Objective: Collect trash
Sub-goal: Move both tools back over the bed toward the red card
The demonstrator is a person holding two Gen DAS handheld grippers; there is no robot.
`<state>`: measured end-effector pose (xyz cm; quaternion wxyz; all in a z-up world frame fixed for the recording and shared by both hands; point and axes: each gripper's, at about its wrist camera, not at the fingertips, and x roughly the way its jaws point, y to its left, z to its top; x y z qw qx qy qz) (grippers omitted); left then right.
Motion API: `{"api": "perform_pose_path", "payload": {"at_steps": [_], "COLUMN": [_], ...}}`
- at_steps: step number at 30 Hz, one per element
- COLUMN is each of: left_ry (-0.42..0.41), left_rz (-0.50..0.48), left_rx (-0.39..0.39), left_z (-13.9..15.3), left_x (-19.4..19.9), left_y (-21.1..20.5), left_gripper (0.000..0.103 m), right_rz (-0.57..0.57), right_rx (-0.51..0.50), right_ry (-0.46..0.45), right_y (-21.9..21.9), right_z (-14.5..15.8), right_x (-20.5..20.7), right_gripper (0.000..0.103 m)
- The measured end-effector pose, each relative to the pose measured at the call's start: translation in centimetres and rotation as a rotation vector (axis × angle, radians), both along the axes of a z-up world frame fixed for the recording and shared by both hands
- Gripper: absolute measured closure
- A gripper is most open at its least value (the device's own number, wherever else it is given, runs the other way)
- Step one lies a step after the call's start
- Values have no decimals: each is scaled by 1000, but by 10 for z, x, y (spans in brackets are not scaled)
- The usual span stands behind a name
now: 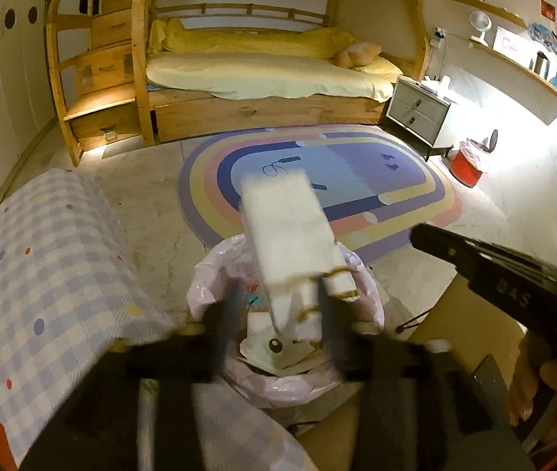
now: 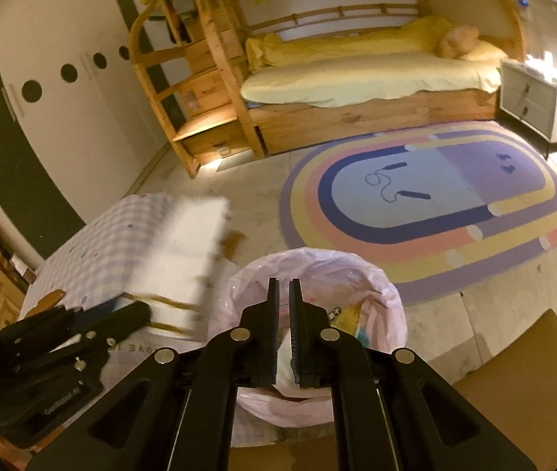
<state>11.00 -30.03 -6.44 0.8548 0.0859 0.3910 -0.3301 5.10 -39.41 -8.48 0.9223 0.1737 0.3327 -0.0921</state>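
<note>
A long white box (image 1: 286, 227) with gold trim at its lower end hangs tilted and blurred over the bin. Its lower end sits between the fingers of my left gripper (image 1: 278, 292), which stand apart with a gap beside the box, so the gripper is open. The right wrist view shows the same box (image 2: 188, 247) above the left gripper (image 2: 137, 310). The bin with a pink plastic liner (image 1: 215, 274) (image 2: 317, 259) holds paper scraps (image 1: 274, 345). My right gripper (image 2: 283, 282) hovers over the bin, shut with nothing between its pads, and also shows at the right (image 1: 420, 235).
A table under a checked cloth (image 1: 43, 274) (image 2: 101, 243) stands left of the bin. A brown chair seat (image 2: 522, 365) is at the right. Beyond lie a rainbow rug (image 1: 357, 180), a wooden bunk bed (image 1: 259, 70), a nightstand (image 1: 416, 112) and a red bin (image 1: 469, 163).
</note>
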Motion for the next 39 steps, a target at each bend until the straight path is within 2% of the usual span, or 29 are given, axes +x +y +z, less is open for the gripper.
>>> {"api": "perform_pose_path", "payload": {"at_steps": [6, 16, 24, 31, 34, 36, 39], "left_ry": [5, -68, -111, -140, -155, -161, -148], "left_rz": [54, 170, 272, 411, 462, 509, 572], "left_rx": [-8, 3, 27, 29, 30, 39, 42], "left_z": [2, 28, 42, 48, 49, 47, 41], "left_x": [-1, -35, -65, -79, -87, -90, -93], "left_y": [22, 86, 143, 216, 245, 269, 301], "left_gripper": [56, 56, 53, 48, 44, 43, 42], "right_rz": [1, 77, 208, 359, 433, 474, 553], "right_rx": [5, -12, -40, -64, -77, -90, -103], "right_ry": [-14, -54, -60, -53, -50, -45, -32], "right_y": [3, 45, 107, 175, 206, 226, 258], "right_z": [5, 28, 42, 45, 44, 42, 37], "right_x": [-6, -24, -28, -19, -13, -7, 8], "right_gripper": [93, 93, 90, 84, 75, 65, 58]}}
